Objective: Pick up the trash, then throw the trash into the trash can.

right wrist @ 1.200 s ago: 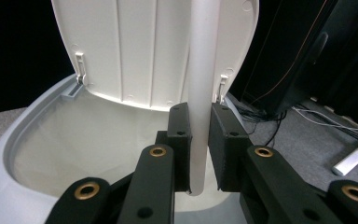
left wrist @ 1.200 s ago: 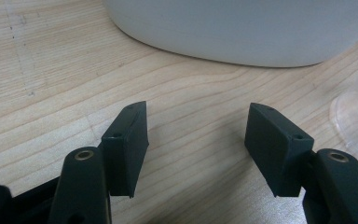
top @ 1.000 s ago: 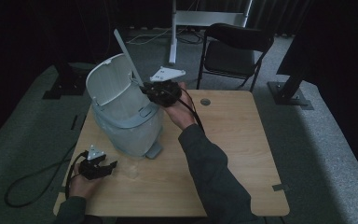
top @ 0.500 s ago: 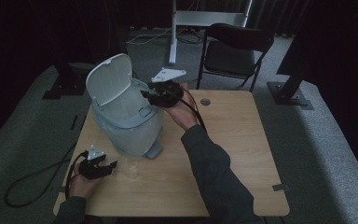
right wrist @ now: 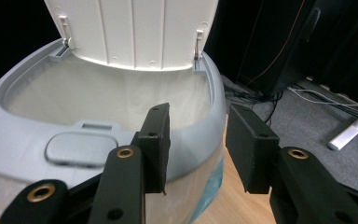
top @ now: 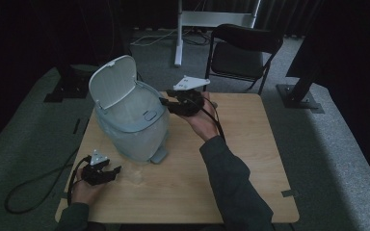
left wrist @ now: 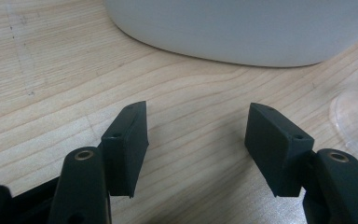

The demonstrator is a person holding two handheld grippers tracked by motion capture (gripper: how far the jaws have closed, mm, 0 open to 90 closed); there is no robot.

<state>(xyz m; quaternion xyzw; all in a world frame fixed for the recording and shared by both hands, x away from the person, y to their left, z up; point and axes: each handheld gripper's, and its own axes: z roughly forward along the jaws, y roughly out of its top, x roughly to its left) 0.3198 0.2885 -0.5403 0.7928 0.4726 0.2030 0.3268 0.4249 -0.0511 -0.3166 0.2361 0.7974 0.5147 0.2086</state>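
With its lid [top: 112, 81] raised, the bin [top: 135, 126] holds a white liner [right wrist: 107, 100].

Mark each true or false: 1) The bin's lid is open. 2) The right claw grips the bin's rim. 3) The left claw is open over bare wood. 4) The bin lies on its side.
1) The pale grey plastic bin has its white lid up: true.
2) False: the right claw is open, holding nothing.
3) True: the left claw is open over the wooden table.
4) False: it stands upright.
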